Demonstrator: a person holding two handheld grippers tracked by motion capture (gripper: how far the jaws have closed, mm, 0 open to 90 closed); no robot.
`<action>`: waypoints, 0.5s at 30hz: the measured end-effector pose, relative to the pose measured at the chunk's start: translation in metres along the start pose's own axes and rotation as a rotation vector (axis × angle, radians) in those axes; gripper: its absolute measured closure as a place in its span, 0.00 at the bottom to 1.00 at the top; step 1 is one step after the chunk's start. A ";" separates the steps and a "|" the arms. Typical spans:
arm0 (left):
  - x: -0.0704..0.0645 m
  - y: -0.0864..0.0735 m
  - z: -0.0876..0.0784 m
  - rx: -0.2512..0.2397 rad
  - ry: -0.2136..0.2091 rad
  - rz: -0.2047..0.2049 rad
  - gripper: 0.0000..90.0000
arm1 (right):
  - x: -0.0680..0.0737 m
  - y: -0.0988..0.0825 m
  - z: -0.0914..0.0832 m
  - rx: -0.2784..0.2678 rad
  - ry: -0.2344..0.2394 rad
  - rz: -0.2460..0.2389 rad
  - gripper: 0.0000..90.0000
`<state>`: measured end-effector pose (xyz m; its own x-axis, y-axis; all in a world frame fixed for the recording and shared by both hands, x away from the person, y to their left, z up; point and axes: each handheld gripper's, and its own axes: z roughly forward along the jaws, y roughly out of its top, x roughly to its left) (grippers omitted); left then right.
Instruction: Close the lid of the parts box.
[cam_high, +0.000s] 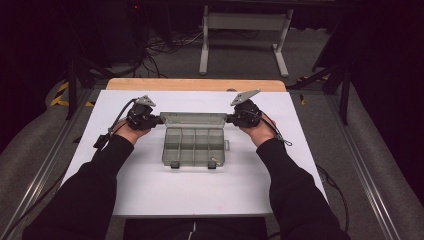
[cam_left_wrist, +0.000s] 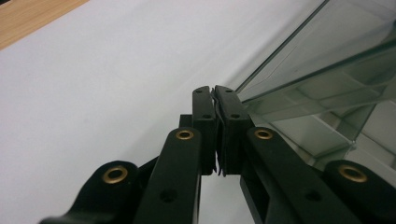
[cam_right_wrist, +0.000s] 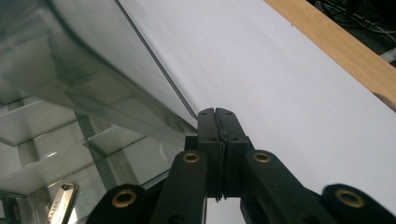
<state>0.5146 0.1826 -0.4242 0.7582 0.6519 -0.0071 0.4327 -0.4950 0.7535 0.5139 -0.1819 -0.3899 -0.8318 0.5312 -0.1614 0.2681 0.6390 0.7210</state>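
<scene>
While both shut: left gripper (cam_left_wrist: 215, 93), right gripper (cam_right_wrist: 215, 114) beside clear organizer box (cam_high: 194, 145); writing unreadable.

- One clear plastic compartment box (cam_high: 192, 145), lid open, at the table's centre.
- Eight compartments in it, two rows of four, as far as the high view shows.
- Two dark latches (cam_high: 175, 164) on its 6 o'clock edge.
- Two grippers: left gripper (cam_high: 159, 120) at 9 o'clock of the lid, right gripper (cam_high: 229, 119) at 3 o'clock.
- One white table (cam_high: 150, 190).
</scene>
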 end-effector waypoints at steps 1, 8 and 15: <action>0.001 0.000 0.000 0.001 0.001 0.003 0.97 | 0.000 0.000 0.000 0.000 0.001 -0.002 1.00; -0.001 0.000 -0.002 0.009 -0.024 0.003 0.96 | 0.005 -0.002 -0.002 0.007 0.010 -0.015 1.00; -0.005 0.000 -0.007 0.021 -0.044 0.019 0.96 | 0.009 -0.004 -0.007 0.016 0.025 -0.025 1.00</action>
<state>0.5075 0.1826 -0.4196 0.7868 0.6168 -0.0217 0.4276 -0.5194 0.7399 0.5020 -0.1829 -0.3896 -0.8501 0.5011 -0.1617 0.2550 0.6604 0.7063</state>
